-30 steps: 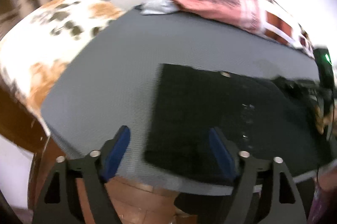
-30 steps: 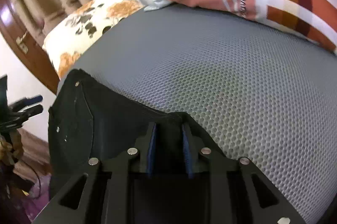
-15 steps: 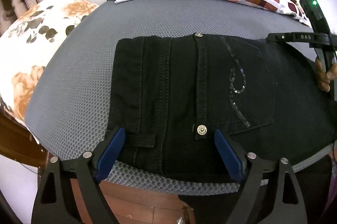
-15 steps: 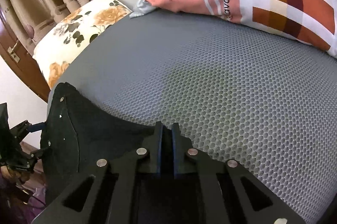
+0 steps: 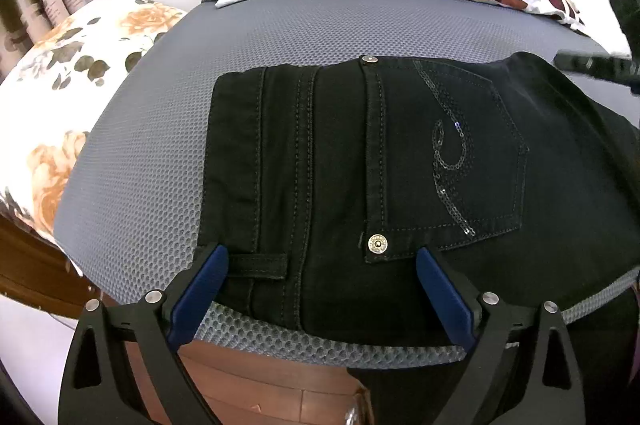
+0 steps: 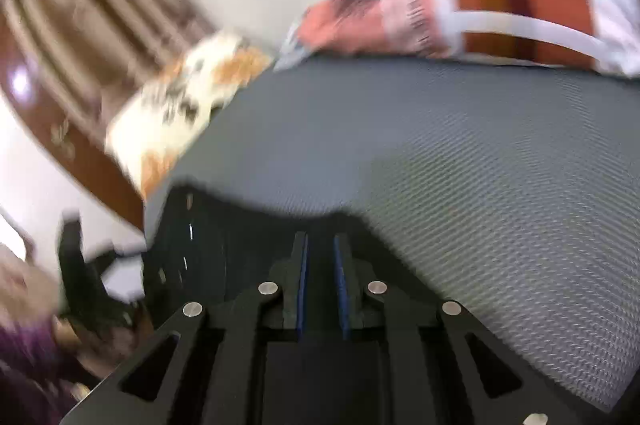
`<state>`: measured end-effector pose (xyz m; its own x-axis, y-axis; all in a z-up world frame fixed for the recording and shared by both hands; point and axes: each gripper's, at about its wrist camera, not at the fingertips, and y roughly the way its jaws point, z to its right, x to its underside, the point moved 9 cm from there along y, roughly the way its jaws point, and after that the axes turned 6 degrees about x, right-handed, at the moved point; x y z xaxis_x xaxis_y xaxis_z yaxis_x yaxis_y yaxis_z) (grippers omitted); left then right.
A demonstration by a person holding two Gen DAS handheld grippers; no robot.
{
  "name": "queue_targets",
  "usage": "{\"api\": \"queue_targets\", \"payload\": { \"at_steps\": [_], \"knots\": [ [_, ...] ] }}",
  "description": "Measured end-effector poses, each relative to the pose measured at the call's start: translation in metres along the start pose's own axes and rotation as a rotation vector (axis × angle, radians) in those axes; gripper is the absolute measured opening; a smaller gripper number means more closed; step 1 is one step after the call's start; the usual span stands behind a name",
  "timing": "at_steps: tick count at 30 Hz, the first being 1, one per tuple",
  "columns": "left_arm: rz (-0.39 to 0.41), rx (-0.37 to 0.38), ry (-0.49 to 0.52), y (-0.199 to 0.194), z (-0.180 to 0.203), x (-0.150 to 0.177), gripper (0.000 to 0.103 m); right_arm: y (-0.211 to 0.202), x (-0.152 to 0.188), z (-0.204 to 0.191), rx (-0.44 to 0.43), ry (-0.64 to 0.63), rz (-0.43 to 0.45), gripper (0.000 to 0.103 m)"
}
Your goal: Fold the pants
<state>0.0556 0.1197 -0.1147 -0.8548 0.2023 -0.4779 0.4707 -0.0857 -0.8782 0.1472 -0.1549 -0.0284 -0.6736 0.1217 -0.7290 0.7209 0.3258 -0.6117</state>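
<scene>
Below, left gripper (image 5: 320,265) tilts steeply over pants (image 5: 400,165).

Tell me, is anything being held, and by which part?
The right hand-held gripper seems to pinch the black pants at a bunched edge, though its jaws just eased open slightly. The left hand-held gripper, just opening, holds nothing.

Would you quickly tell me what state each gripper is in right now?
Left gripper: open wide, jaws just opened further, straddling the black pants without gripping.
Right gripper: nearly closed on a fold of the pants.
</scene>
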Motion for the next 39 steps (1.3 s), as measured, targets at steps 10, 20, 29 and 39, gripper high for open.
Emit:
{"api": "queue_targets", "payload": {
  "at_steps": [10,20,29,39],
  "knots": [
    [0.007,0.002,0.011,0.001,0.0,0.0,0.097,0.027,0.008,0.061,0.092,0.28,-0.045,0.0],
    [0.005,-0.005,0.017,0.003,0.002,0.0,0.098,-0.005,0.03,0.047,0.103,0.262,-0.02,0.015],
    [0.012,-0.012,0.025,0.004,0.003,0.001,0.1,-0.115,0.102,0.153,0.185,0.533,0.085,0.022],
    [0.024,-0.016,0.04,0.004,0.005,0.001,0.102,-0.24,0.185,0.302,0.22,0.919,0.33,0.018]
  ]
}}
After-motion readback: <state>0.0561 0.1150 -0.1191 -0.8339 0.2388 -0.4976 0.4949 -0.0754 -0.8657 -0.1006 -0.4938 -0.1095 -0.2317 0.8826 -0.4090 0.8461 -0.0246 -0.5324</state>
